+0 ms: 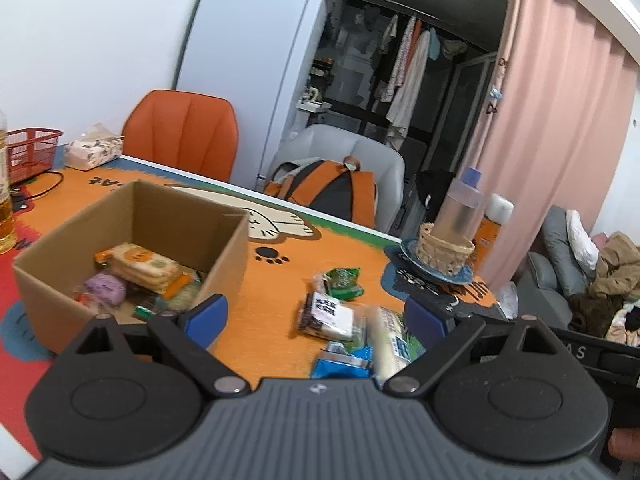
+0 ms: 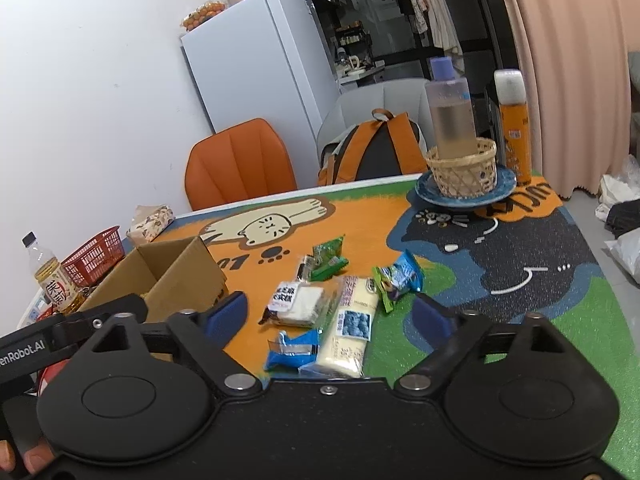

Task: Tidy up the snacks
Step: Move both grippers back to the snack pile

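Observation:
An open cardboard box (image 1: 132,216) stands on the table at the left and holds several snack packs, among them an orange-and-cream pack (image 1: 144,266) and a purple one (image 1: 105,288). It also shows in the right wrist view (image 2: 168,276). Loose snacks lie to its right: a green pack (image 2: 326,258), a black-and-white pack (image 2: 298,304), a long white pack (image 2: 352,326), blue packs (image 2: 294,350) (image 2: 402,276). My left gripper (image 1: 316,318) is open and empty above the snacks, beside the box. My right gripper (image 2: 330,312) is open and empty over the snack pile.
A wicker basket (image 2: 462,170) with a clear bottle sits on a blue plate at the table's far right, with an orange can (image 2: 516,128) behind. A red basket (image 2: 94,256), a tissue pack (image 2: 150,220) and an oil bottle (image 2: 50,276) stand at the left. Chairs line the far edge.

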Demonstrator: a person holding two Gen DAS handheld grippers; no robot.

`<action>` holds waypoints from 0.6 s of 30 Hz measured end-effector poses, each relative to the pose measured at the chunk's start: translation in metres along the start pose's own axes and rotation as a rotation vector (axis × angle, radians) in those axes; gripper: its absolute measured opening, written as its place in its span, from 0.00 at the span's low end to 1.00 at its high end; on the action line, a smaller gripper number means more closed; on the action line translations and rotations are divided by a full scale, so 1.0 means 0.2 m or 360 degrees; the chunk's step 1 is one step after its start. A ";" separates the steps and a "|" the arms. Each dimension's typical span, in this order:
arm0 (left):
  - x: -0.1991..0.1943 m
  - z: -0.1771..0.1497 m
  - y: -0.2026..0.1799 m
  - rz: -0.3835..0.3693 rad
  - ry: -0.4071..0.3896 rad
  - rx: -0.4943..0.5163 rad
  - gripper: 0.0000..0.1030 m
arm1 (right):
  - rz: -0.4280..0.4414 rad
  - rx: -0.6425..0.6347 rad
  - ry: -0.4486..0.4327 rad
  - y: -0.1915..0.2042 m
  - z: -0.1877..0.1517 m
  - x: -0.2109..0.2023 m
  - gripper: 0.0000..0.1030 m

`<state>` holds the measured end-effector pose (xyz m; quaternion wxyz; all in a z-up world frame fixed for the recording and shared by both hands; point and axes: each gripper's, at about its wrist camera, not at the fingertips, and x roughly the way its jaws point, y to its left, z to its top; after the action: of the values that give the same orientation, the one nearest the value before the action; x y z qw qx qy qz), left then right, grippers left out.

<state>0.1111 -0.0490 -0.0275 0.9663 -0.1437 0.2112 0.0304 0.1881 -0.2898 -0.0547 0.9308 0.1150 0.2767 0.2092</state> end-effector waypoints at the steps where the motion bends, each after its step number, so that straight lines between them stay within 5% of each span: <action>1: 0.01 -0.01 -0.01 -0.0003 0.0011 0.0003 0.90 | 0.0003 0.0009 0.0007 -0.01 -0.01 0.01 0.79; 18: 0.27 -0.13 -0.12 -0.0029 0.0162 0.0060 0.61 | 0.0060 0.0108 0.0159 -0.16 -0.11 0.20 0.72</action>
<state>0.1524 -0.0790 -0.0666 0.9571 -0.1286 0.2593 0.0101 0.2171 -0.2981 -0.1013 0.9073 0.1411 0.3277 0.2225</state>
